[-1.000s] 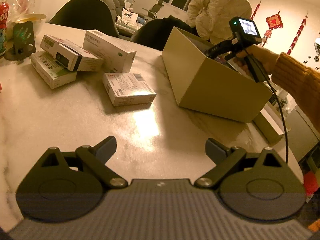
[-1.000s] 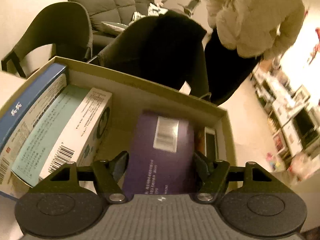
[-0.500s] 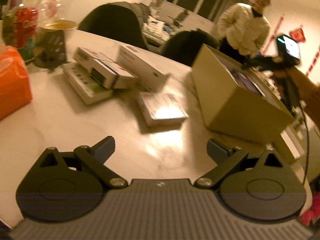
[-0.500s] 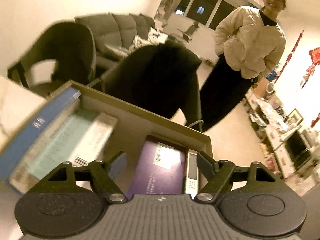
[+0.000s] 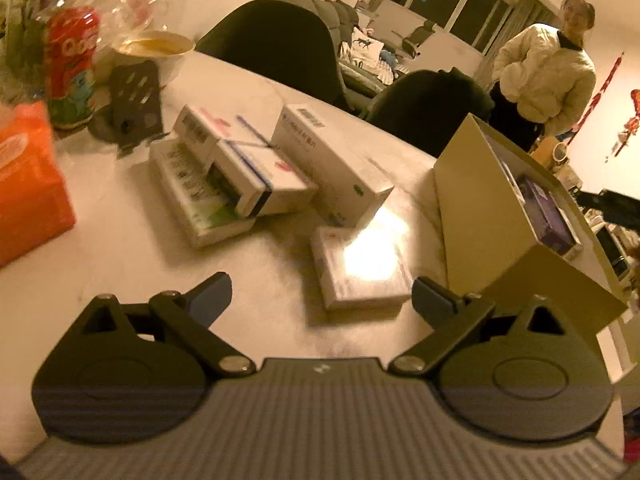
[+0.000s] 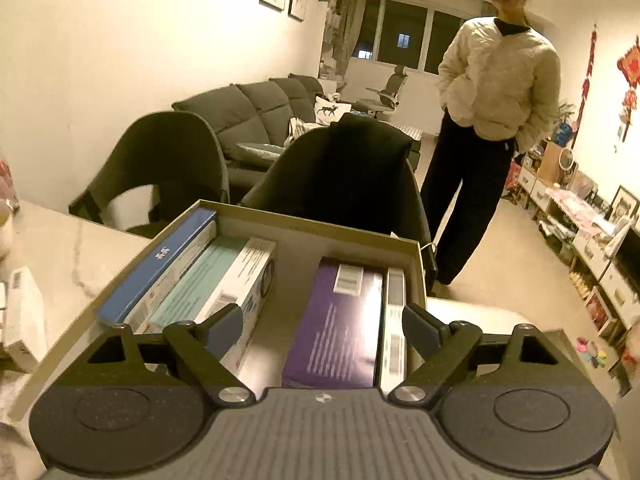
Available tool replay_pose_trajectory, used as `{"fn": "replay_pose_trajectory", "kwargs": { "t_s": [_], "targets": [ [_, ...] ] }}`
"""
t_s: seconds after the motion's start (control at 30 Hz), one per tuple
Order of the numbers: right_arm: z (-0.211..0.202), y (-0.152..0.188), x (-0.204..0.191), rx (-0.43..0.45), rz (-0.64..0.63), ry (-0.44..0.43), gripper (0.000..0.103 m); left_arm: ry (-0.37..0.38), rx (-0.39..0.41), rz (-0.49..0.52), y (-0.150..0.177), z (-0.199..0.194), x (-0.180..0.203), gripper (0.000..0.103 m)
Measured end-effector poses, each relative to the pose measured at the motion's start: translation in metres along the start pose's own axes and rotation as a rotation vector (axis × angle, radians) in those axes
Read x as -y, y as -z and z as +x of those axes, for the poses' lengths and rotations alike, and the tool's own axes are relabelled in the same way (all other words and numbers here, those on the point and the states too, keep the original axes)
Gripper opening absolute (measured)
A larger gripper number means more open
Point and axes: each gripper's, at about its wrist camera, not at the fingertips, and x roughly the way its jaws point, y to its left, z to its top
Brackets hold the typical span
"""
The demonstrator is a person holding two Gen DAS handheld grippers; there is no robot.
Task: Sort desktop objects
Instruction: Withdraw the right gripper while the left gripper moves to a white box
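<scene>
Fingers of the left gripper (image 5: 322, 298) spread wide, holding nothing, above the pale surface (image 5: 132, 272). Just beyond them, a flat white box (image 5: 362, 270); farther left, a pile of white boxes (image 5: 256, 172); right, the open cardboard box (image 5: 500, 216).

Fingers of the right gripper (image 6: 322, 330) wide too, just been opening, gripping nothing, over the cardboard box (image 6: 320, 224). Inside: purple box (image 6: 340, 320) right, blue box (image 6: 160, 260) and teal box (image 6: 204, 280) left.

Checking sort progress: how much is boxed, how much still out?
Done: cardboard box holds a purple box and others. In hand: nothing; right gripper, jaws just opened, and left gripper are empty. Left: small white box and a white box pile on the table.
</scene>
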Motion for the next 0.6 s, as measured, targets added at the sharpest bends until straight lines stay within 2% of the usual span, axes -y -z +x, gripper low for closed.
{"fn": "replay_pose_trajectory", "kwargs": {
  "t_s": [0.2, 0.33, 0.47, 0.6],
  "targets": [
    [-0.039, 0.023, 0.017, 0.050, 0.101, -0.039, 0.093, -0.008, 0.012, 0.048, -0.022, 0.022, 0.027, 0.093],
    [-0.068, 0.041, 0.028, 0.074, 0.172, -0.090, 0.094, -0.042, 0.040, 0.076, -0.038, 0.035, 0.041, 0.091],
    [-0.100, 0.059, 0.033, 0.107, 0.192, -0.112, 0.097, -0.082, 0.070, 0.085, -0.045, 0.047, 0.049, 0.091],
    [-0.120, 0.078, 0.026, 0.120, 0.172, -0.106, 0.098, -0.116, 0.065, 0.059, -0.044, 0.060, 0.047, 0.087]
  ]
}}
